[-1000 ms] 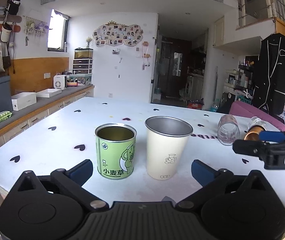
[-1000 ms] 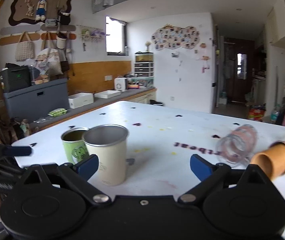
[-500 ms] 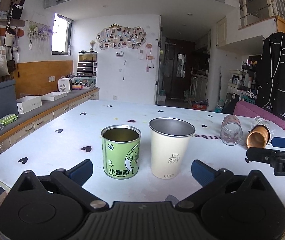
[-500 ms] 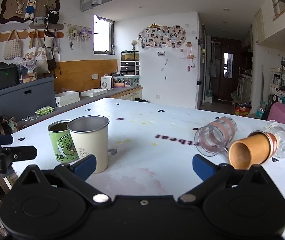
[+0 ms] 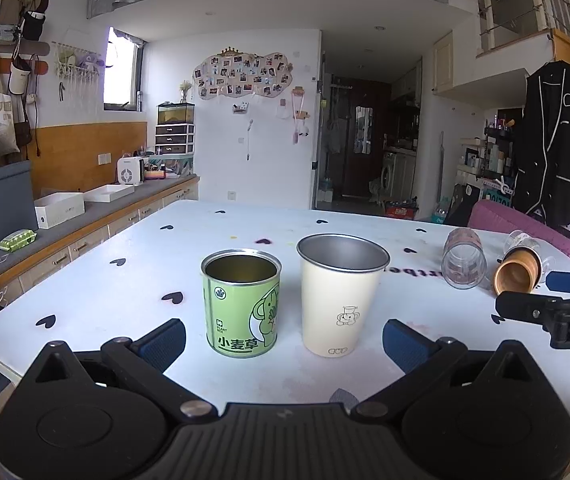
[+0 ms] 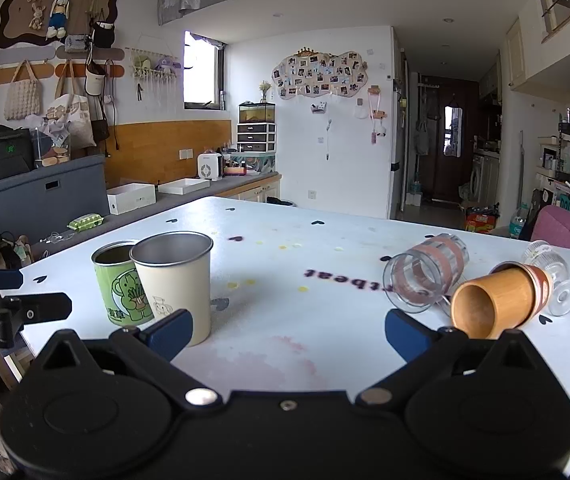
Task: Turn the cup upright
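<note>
I have both claws spread and holding nothing: the right claw (image 6: 287, 330) faces the fallen cups, the left claw (image 5: 283, 338) frames the upright cream cup (image 5: 343, 294) and green tin (image 5: 241, 303). The bamboo cup (image 6: 495, 304) lies on its side on the tabletop (image 6: 285, 280) at my right, touching the toppled glass jar (image 6: 425, 272). Its long axis is roughly level, mouth toward me and slightly left. I'd shift right, pinch its wall near the rim, then rotate the base down.
</note>
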Demonstrator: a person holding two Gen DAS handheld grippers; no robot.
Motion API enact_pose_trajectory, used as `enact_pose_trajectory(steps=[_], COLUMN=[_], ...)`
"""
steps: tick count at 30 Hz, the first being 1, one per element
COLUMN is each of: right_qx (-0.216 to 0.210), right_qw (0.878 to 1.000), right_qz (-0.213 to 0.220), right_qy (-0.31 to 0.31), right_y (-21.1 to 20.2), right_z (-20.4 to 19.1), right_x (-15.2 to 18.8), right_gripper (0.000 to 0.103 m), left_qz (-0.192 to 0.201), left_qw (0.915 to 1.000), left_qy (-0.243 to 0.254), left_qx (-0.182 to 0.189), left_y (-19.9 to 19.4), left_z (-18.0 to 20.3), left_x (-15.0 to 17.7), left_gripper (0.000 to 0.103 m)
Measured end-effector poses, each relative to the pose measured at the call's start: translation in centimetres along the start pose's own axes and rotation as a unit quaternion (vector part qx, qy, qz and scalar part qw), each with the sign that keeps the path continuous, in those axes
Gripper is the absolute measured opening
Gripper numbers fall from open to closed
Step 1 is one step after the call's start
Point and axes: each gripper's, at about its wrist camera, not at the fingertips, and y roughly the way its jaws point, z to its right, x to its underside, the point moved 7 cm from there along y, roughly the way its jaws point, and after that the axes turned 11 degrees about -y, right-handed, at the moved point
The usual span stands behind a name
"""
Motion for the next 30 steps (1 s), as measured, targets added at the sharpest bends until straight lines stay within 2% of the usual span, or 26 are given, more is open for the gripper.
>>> enact_pose_trajectory(steps=[30], right_qx=[-0.001], right_qw=[1.000], right_qz=[-0.002], right_qy=[-0.001], right_y=[0.09], right_z=[-0.03], right_x=[0.13], right_gripper=[0.103], left_qz=[0.000], left_qw=[1.0000], left_qy=[0.001], left_qx=[0.002], left_y=[0.08], left_z=[0.32], left_x=[-0.02], left_gripper=[0.103])
